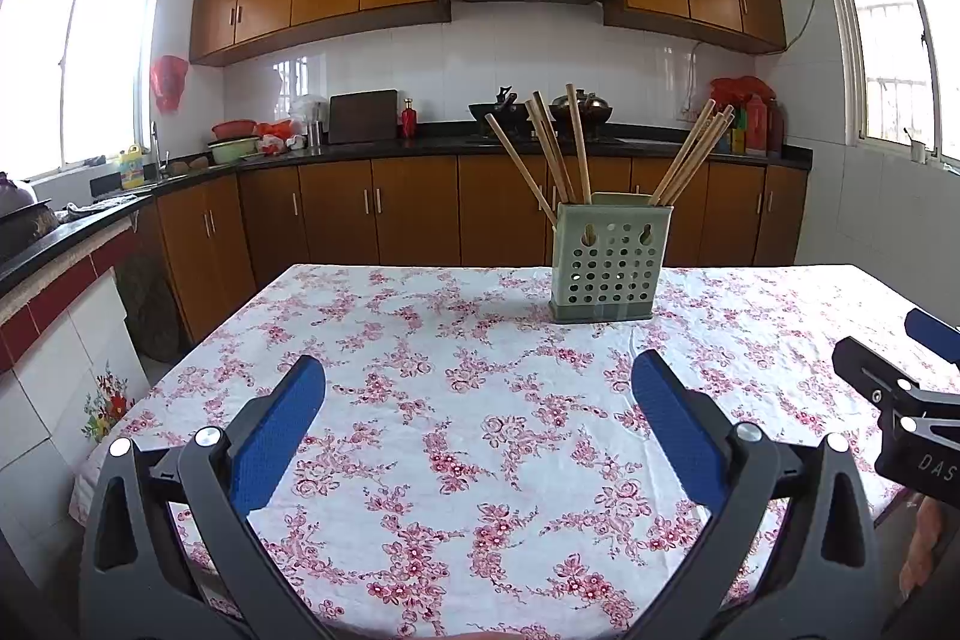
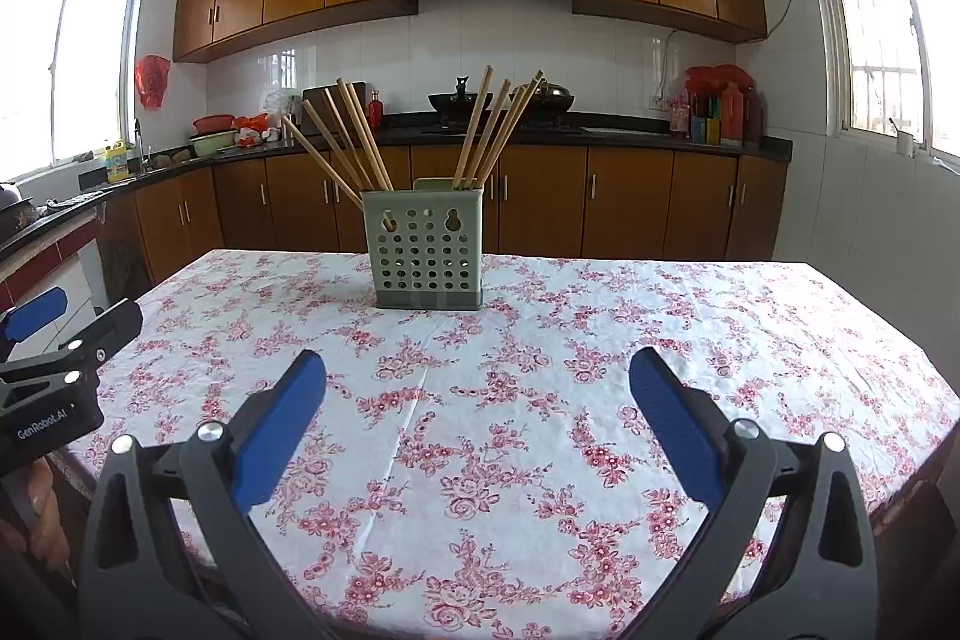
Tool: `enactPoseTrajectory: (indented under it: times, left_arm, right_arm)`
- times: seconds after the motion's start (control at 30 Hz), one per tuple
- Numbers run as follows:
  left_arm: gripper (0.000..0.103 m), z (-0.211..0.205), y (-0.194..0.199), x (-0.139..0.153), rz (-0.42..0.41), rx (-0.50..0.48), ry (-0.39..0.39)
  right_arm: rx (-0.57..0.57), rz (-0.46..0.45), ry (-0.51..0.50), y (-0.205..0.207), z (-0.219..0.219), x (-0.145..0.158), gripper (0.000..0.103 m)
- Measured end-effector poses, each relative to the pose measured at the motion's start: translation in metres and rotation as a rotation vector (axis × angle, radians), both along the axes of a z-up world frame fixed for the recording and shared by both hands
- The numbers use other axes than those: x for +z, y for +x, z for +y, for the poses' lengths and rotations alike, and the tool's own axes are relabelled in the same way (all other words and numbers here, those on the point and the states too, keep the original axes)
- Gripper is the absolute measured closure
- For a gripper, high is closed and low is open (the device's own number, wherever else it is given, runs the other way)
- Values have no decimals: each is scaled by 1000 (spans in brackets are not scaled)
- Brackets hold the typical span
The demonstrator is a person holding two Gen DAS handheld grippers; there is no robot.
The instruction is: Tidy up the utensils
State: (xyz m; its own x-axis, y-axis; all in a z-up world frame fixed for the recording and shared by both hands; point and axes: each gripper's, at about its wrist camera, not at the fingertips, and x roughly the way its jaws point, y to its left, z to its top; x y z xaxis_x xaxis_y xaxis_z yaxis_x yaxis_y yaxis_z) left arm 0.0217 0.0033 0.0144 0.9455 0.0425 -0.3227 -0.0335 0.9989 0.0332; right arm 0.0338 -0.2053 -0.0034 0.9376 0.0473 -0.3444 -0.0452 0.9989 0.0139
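Holder: green perforated utensil holder upright on far side of bench, centre-right in left view, centre-left in right view.
Chopsticks: wooden chopsticks all stand in holder, fanned in two bunches, one leaning left, one right, prob. two compartments.
Left gripper: fingers spread wide, holding nothing, hovering over near edge.
Right gripper: fingers likewise apart, empty, beside the left one.
Bench: floral cloth bare apart from holder; no loose utensils seen.
Why: both hang back w/ fingers parted, well apart from holder; looks like either start or finish, can't tell which.
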Motion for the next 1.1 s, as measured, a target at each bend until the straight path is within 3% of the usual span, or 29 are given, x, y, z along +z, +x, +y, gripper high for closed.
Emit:
enactPoseTrajectory:
  times: [1.1]
  left_arm:
    - [2,-2,2,-2,10,2,-6]
  right_arm:
    - [-1,12,4,2,1,-4,4]
